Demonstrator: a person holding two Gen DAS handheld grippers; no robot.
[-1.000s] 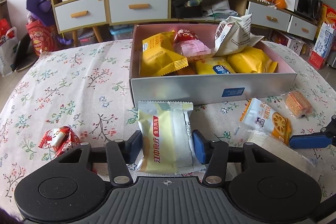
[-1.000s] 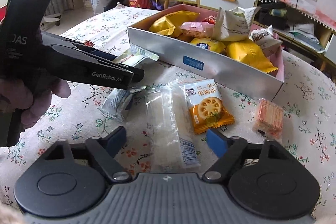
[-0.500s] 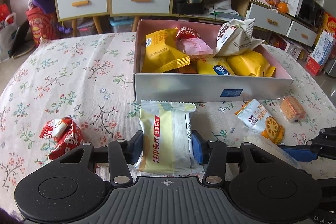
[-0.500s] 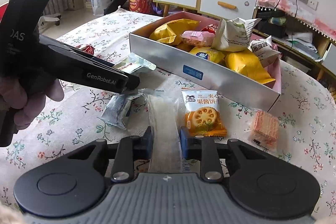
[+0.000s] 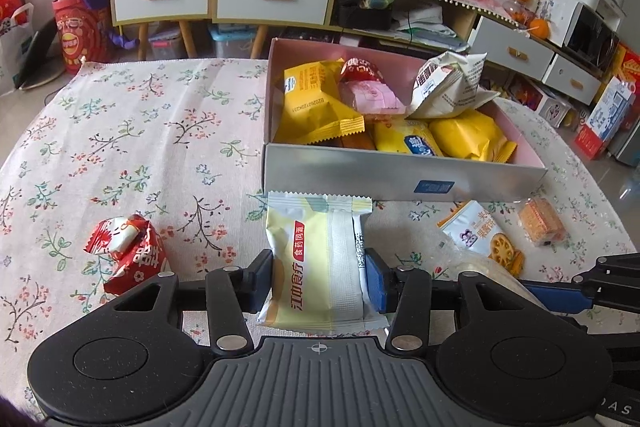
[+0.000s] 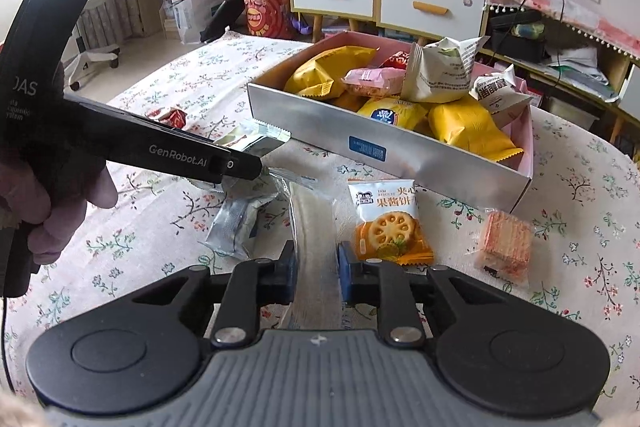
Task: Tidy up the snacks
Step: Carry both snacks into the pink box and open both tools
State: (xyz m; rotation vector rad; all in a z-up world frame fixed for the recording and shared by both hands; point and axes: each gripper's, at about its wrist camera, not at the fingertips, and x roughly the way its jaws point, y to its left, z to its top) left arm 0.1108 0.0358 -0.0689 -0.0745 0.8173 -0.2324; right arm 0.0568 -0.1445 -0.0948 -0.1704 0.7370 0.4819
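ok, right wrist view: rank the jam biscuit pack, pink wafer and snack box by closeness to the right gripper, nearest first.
1. Jam biscuit pack, just right of the right gripper, almost at its fingers.
2. Pink wafer, further right on the tablecloth.
3. Snack box, behind both, farthest.

The clear plastic packet of pale wafer [image 6: 314,227] runs under the right hand-held gripper [image 6: 316,277], its near end hidden.

tablecloth [image 5: 120,131]: floral white | box [image 5: 400,175]: silver, pink inside
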